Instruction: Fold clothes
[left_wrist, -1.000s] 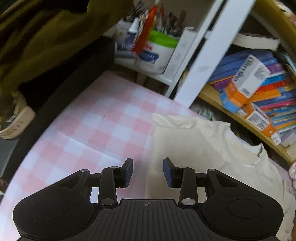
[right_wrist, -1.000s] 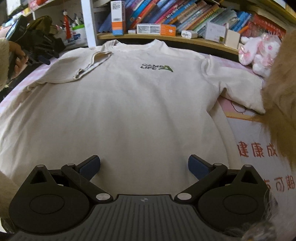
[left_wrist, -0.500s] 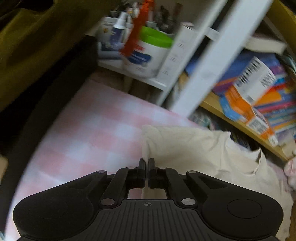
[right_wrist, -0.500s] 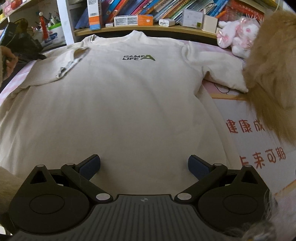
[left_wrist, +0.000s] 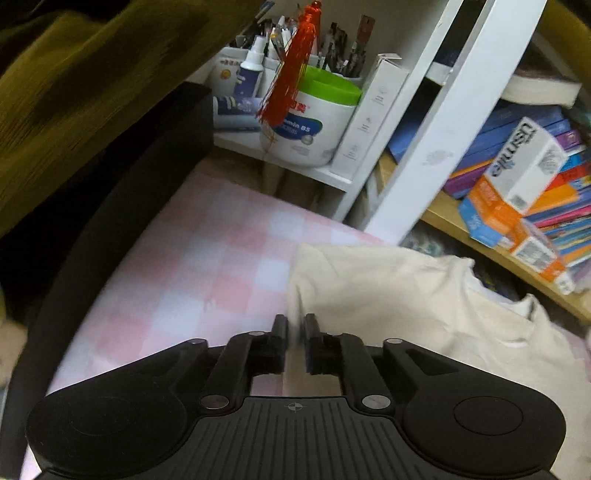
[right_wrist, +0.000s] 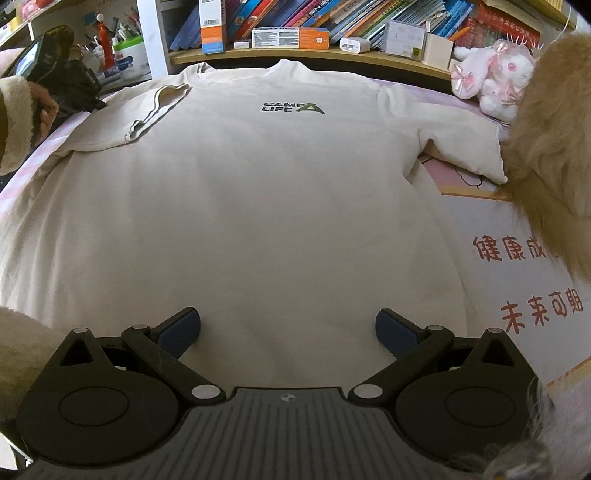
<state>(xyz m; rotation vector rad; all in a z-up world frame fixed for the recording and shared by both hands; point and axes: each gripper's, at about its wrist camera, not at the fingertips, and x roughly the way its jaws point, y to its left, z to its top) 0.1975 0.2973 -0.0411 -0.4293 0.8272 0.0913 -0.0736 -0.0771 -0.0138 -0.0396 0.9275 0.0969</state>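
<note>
T-shirt lies flat ahead of the wide-open right hand-held gripper. The left hand-held gripper, jaws opening, has the sleeve edge between its pads.

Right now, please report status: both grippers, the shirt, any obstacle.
Left gripper opening at the T-shirt sleeve edge. Right gripper open above the hem. Nothing in the way.

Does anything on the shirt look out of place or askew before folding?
Yes. One sleeve is already turned in over the shirt, its cuff lying slanted on the chest, while the other sleeve lies spread out, so the shirt looks uneven.
</note>
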